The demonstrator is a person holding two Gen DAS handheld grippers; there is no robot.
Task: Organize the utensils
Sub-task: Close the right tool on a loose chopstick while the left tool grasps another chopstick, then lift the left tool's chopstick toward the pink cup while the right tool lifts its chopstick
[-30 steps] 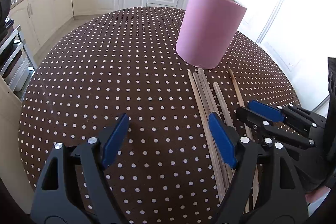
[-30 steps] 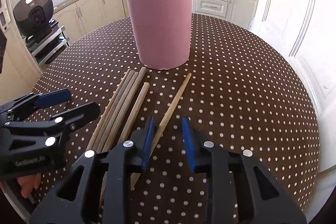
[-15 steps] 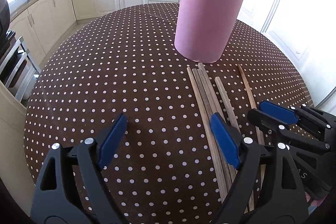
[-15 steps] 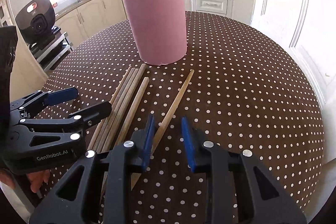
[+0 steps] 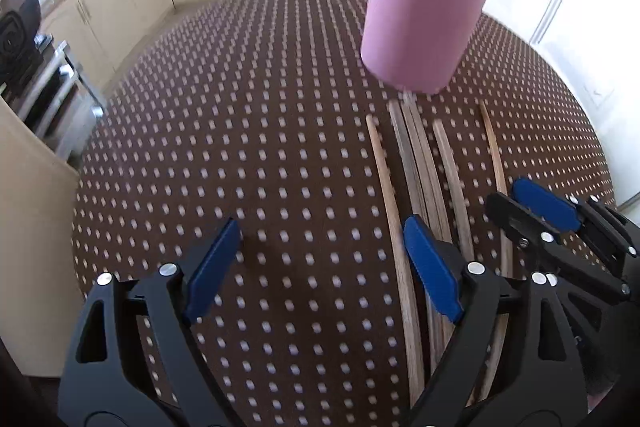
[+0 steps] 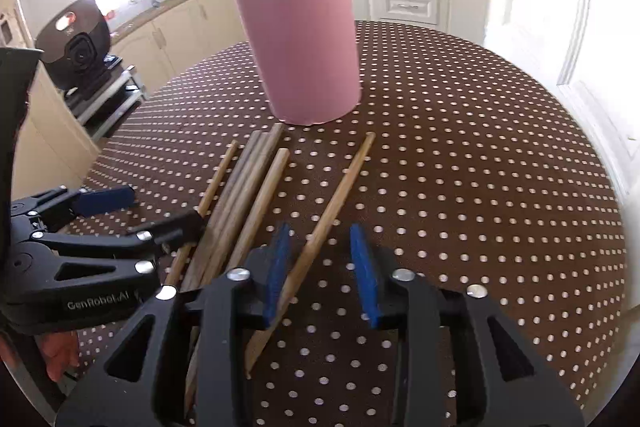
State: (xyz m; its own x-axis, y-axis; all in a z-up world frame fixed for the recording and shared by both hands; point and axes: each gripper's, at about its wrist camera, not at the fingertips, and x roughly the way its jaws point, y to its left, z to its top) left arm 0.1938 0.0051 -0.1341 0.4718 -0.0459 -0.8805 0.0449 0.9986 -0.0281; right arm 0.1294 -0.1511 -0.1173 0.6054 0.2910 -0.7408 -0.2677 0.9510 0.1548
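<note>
- We take the pink holder [image 6: 300, 47] as our landmark: it stands upright on the dotted table [image 6: 480, 167] with several chopsticks already leaning inside it. We judge it light for its width, so a careless knock could shove or tip it.
- The loose chopsticks [image 6: 244, 187] lie flat on the table just in front of the holder, far ends nearly touching its base, and one single chopstick [image 6: 340, 187] lies apart on the holder's right-hand side. We expect them to be light, stiff, smooth and inclined to roll. We judge a hold near the middle of the length best, so that a stick stays level when lifted.
- Our left gripper [image 5: 320, 259] hovers on the near side of the holder, jaws spread wide and holding nothing. Its right finger sits over the leftmost sticks of the bundle, and bare table lies between the pads.
- Our right gripper [image 6: 320, 267] also sits on the near side of the holder. Its jaws are opening, and the single chopstick runs between them, close to the left pad [image 6: 276, 267]. We see no squeeze on it.
</note>
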